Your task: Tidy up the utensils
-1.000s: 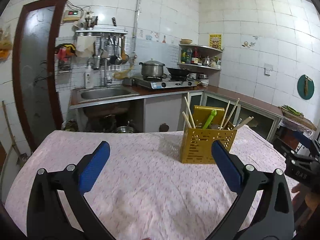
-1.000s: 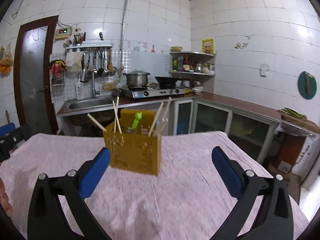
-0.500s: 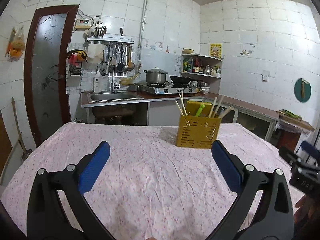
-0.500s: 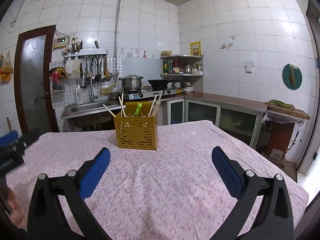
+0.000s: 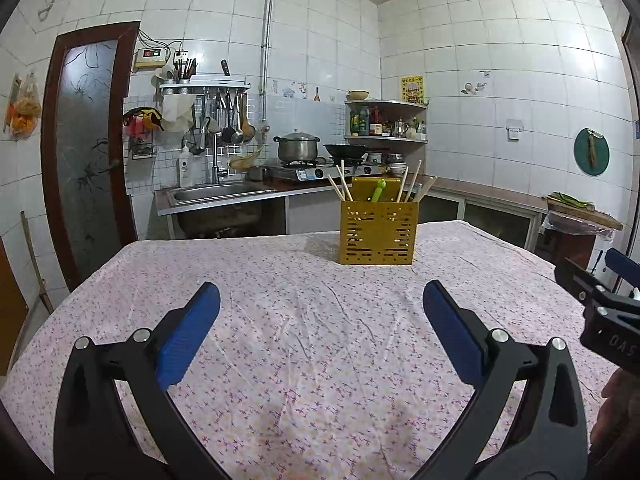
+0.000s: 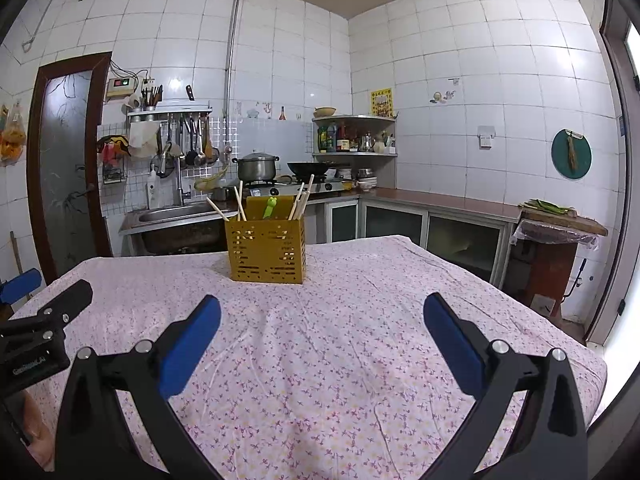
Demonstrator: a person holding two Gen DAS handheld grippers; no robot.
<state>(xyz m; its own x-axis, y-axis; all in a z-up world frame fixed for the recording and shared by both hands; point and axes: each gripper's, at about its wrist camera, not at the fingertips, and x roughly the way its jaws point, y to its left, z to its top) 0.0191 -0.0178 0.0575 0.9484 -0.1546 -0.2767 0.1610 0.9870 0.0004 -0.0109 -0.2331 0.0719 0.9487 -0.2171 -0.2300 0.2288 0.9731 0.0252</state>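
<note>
Both pulled back farther from yellow caddy (image 5: 377,234) than before, left gripper (image 5: 321,314) and right gripper (image 6: 322,316) wide open, empty; chopsticks (image 5: 342,182) all inside, task likely done.

Each gripper was black, with two angled fingers faced in blue pads and two silver screws per finger. The left gripper (image 5: 321,322) matched the right gripper (image 6: 322,324). White lettering marked both bodies.

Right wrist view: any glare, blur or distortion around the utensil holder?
Right wrist: yellow utensil holder sharp; wall tiles bow from fisheye; window light blows out the right edge. Left wrist: holder equally sharp, mild glare on tiles.
</note>
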